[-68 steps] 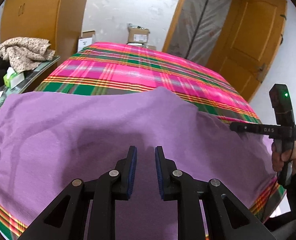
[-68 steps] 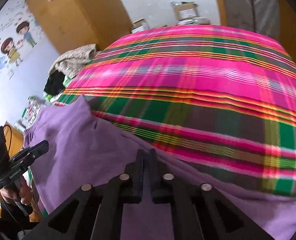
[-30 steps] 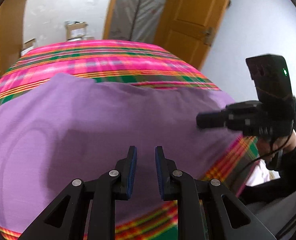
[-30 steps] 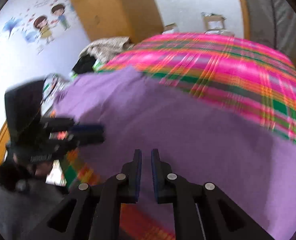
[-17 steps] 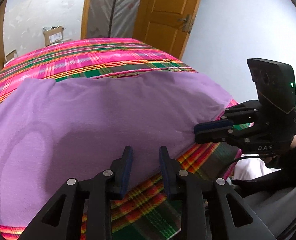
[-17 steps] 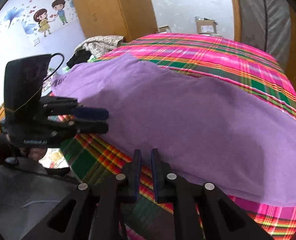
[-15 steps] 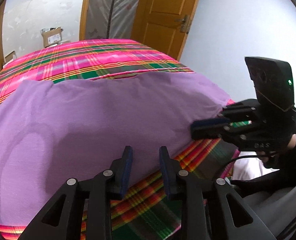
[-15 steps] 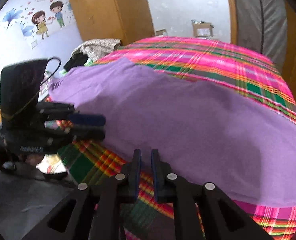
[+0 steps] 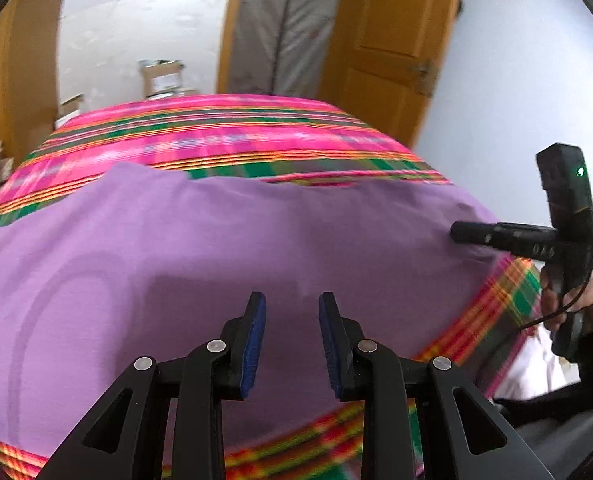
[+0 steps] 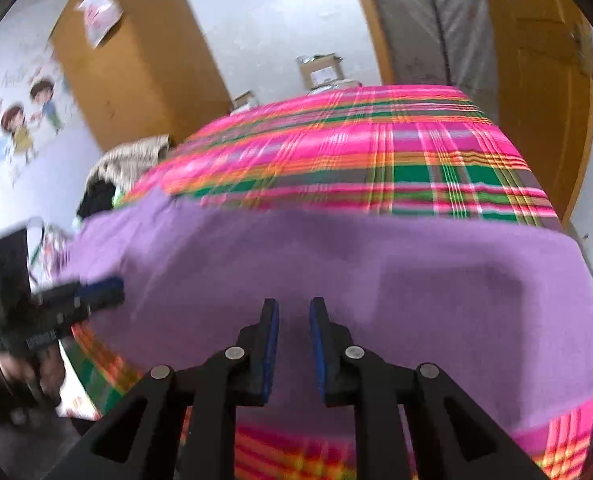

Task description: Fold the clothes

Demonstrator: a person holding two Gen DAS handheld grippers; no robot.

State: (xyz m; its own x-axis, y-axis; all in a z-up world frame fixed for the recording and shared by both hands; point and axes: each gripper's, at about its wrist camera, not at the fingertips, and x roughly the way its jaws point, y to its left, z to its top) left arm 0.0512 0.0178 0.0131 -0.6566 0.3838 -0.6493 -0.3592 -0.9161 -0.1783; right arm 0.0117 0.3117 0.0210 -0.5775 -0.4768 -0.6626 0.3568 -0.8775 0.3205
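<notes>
Both tongs hang parted and empty: left gripper [image 9: 292,336] and right gripper [image 10: 294,344], whose jaws have just been opening, over the smooth purple cotton garment [image 9: 216,248] spread across the pink-and-green plaid bedcover [image 9: 232,136]. Best to pinch the near hem towards six o'clock at matched corners, then carry evenly towards twelve.

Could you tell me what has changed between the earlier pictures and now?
Both the left gripper and the right gripper have just been opening, with nothing pinched between their fingers, and each has swung back out toward its own end of the purple garment. The garment stays spread on the plaid bedspread.
</notes>
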